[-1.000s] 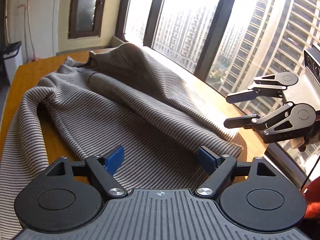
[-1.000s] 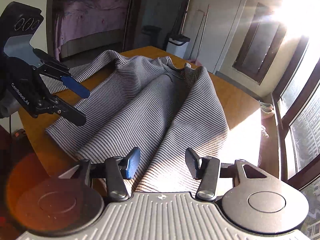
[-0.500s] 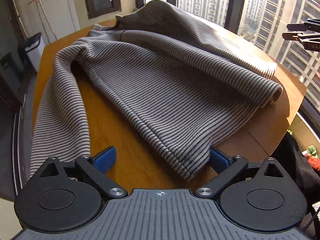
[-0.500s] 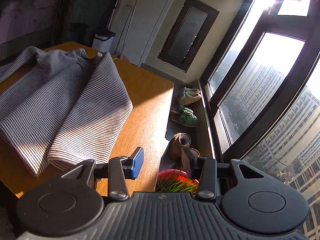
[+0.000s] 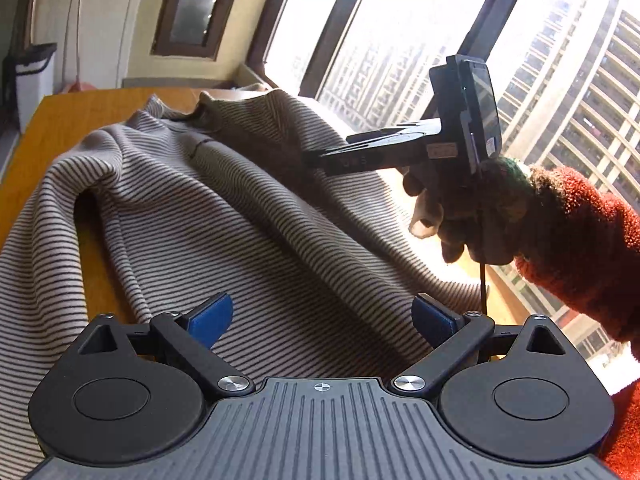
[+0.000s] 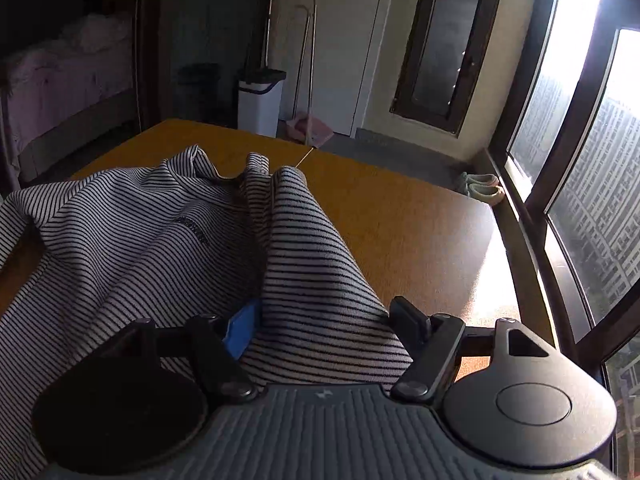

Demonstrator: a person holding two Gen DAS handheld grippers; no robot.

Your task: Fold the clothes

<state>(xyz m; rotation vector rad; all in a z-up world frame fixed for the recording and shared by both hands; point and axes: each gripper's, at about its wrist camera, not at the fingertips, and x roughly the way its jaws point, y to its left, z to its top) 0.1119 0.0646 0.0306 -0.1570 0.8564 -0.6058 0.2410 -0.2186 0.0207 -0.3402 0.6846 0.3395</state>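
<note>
Striped sweater (image 5: 224, 216) is lying rumpled across the wooden surface (image 6: 400, 216), collar toward the far end, w/ one long fold running down its window side. Left claw (image 5: 322, 316) is hanging spread wide over the near hem, pads not touching fabric afaict. Right claw (image 6: 328, 326) has just been opening (jaws apart now) and is straddling that fold, cloth sitting btwn the fingers, not pinched. Hand (image 5: 464, 216) in a fuzzy red sleeve (image 5: 580, 240) is gripping it.
</note>
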